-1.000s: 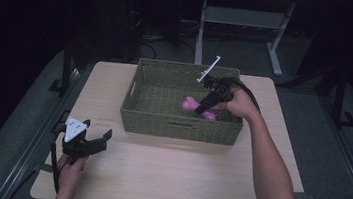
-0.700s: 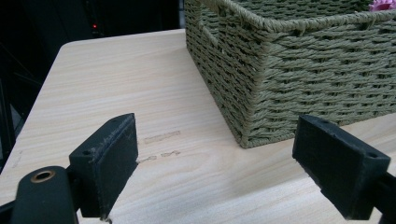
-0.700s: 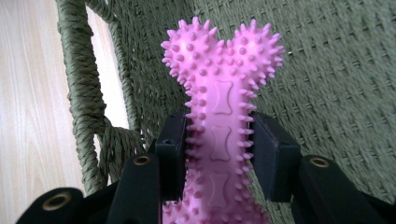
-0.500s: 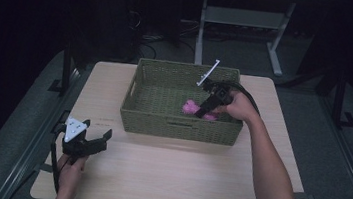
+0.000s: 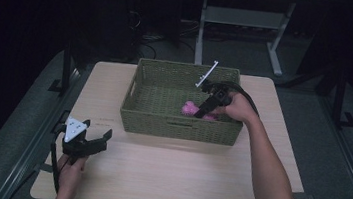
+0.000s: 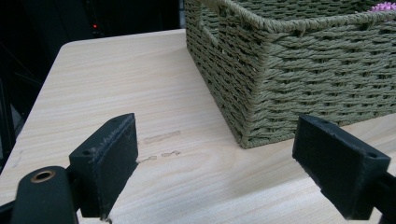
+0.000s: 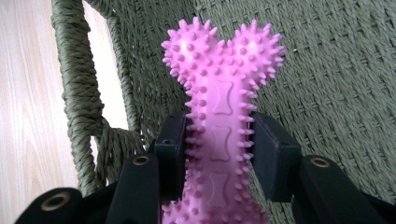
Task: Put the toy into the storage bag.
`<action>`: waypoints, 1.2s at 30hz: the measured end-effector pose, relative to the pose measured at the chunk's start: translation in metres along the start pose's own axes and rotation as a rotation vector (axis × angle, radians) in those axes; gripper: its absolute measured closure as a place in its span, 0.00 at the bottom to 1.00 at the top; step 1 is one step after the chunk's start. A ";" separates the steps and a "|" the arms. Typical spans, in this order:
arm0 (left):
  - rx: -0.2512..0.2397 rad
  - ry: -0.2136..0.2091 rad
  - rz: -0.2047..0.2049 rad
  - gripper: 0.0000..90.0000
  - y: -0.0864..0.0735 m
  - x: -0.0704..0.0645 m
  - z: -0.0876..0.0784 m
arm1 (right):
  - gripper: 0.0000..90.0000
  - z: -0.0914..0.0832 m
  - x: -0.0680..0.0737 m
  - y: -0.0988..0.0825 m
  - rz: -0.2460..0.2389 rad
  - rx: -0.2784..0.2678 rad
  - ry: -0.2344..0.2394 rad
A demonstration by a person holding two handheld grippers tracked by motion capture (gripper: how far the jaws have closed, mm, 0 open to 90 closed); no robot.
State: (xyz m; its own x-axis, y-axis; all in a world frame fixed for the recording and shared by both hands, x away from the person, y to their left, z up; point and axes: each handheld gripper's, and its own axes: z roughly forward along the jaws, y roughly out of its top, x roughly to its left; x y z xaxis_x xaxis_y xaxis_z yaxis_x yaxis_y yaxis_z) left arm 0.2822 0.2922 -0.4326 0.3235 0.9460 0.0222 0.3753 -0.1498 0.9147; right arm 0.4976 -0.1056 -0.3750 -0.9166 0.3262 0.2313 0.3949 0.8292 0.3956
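A pink spiky bone-shaped toy [image 7: 219, 88] is clamped at its shaft between the jaws of my right gripper [image 7: 218, 149]. That gripper [image 5: 202, 110] reaches down into the green woven basket [image 5: 176, 127], holding the toy [image 5: 189, 108] over the basket's floor near its right side. My left gripper [image 5: 90, 140] rests low over the table at the front left, jaws wide open with nothing between them. From the left gripper view, the basket's near corner [image 6: 261, 93] stands just ahead of my open left gripper [image 6: 217, 163].
The light wooden table [image 5: 175, 180] has bare surface in front of the basket. The right forearm [image 5: 267, 170] crosses the table's right side. A white stick-like part [image 5: 207, 74] on the right gripper sticks up over the basket's back rim. Dark floor and a desk frame lie beyond.
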 end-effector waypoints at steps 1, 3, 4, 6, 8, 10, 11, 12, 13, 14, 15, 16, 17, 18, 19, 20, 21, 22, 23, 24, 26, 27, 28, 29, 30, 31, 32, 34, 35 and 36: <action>0.000 0.000 0.000 0.15 0.000 0.000 0.000 | 0.64 0.000 0.000 0.000 0.001 0.000 0.001; 0.000 0.000 -0.001 0.15 0.000 0.000 0.000 | 0.63 0.001 0.000 0.001 0.000 0.002 0.001; 0.001 0.001 -0.002 0.15 0.000 0.000 0.000 | 0.63 0.002 0.001 0.001 0.001 0.006 0.000; 0.001 0.001 -0.004 0.15 0.000 0.001 0.000 | 0.63 0.003 0.001 0.002 0.000 0.011 -0.003; 0.002 0.002 -0.004 0.15 0.000 0.001 0.000 | 0.63 0.000 0.002 0.002 0.010 -0.011 0.011; 0.001 0.002 -0.004 0.15 0.000 0.001 0.000 | 0.63 -0.002 0.002 0.003 0.007 -0.022 0.011; 0.001 0.001 -0.003 0.15 0.000 0.001 0.000 | 0.63 -0.002 0.003 0.003 0.008 -0.019 0.008; 0.002 0.001 -0.001 0.15 0.000 0.001 0.000 | 0.63 -0.002 0.003 0.003 0.010 -0.019 0.006; 0.001 0.001 -0.002 0.15 0.000 0.001 0.000 | 0.62 -0.003 0.004 0.003 0.012 -0.019 0.006; 0.002 0.002 -0.002 0.15 0.000 0.001 0.000 | 0.62 -0.003 0.004 0.003 0.011 -0.019 0.005; 0.002 0.000 -0.002 0.15 0.000 0.001 0.000 | 0.62 -0.003 0.004 0.003 0.007 -0.019 0.005; 0.001 0.000 -0.002 0.15 0.000 0.000 0.000 | 0.61 -0.003 0.004 0.003 0.005 -0.017 0.003; 0.001 0.000 -0.002 0.15 0.000 0.000 0.000 | 0.60 -0.003 0.004 0.003 0.003 -0.015 0.002; 0.000 0.000 -0.002 0.15 0.000 0.000 0.000 | 0.60 -0.003 0.005 0.003 0.002 -0.014 0.000; 0.001 -0.001 -0.001 0.15 0.000 0.000 0.000 | 0.60 -0.004 0.005 0.003 0.002 -0.016 0.001; 0.001 0.000 -0.001 0.15 0.000 0.000 0.000 | 0.59 -0.004 0.006 0.003 0.003 -0.018 0.001; 0.000 0.001 -0.001 0.15 0.000 0.000 0.000 | 0.59 -0.004 0.006 0.003 0.003 -0.020 0.001; -0.001 0.001 -0.002 0.15 0.000 0.000 0.000 | 0.58 -0.004 0.006 0.003 0.002 -0.021 0.002; 0.001 0.000 -0.002 0.15 0.000 0.000 0.000 | 0.58 -0.005 0.007 0.003 0.005 -0.023 0.002; 0.002 0.001 -0.002 0.15 0.000 0.000 0.000 | 0.57 -0.005 0.007 0.003 0.004 -0.022 0.000; 0.000 0.000 -0.005 0.15 0.000 0.000 0.000 | 0.57 -0.006 0.008 0.004 0.006 -0.026 0.001; 0.003 0.000 -0.005 0.15 0.000 0.000 0.001 | 0.57 -0.007 0.008 0.004 0.008 -0.028 0.002; 0.003 0.002 -0.005 0.15 0.000 0.000 0.001 | 0.57 -0.008 0.009 0.004 0.007 -0.028 0.001; 0.003 0.003 -0.006 0.15 0.000 0.000 0.001 | 0.57 -0.009 0.009 0.004 0.006 -0.030 0.000; 0.002 0.001 -0.007 0.15 0.000 0.000 0.001 | 0.56 -0.010 0.010 0.003 0.006 -0.034 -0.003; 0.000 -0.001 -0.004 0.15 0.000 0.000 0.000 | 0.56 -0.011 0.011 0.003 0.007 -0.034 -0.005; 0.000 -0.003 -0.003 0.15 0.000 0.000 0.000 | 0.55 -0.012 0.011 0.003 0.007 -0.036 -0.007; -0.001 -0.002 -0.003 0.15 0.000 0.000 0.000 | 0.54 -0.014 0.012 0.003 0.006 -0.041 -0.011; -0.001 -0.002 -0.004 0.15 0.000 0.000 0.000 | 0.53 -0.016 0.013 0.003 0.009 -0.042 -0.013; 0.000 -0.001 -0.003 0.15 0.000 0.000 0.000 | 0.53 -0.017 0.013 0.003 0.009 -0.047 -0.015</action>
State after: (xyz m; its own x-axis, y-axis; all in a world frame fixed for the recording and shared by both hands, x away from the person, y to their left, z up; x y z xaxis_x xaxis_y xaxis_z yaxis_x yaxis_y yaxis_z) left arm 0.2825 0.2919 -0.4326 0.3228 0.9463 0.0188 0.3760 -0.1464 0.9150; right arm 0.4876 -0.1065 -0.3555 -0.9138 0.3403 0.2217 0.4050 0.8043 0.4348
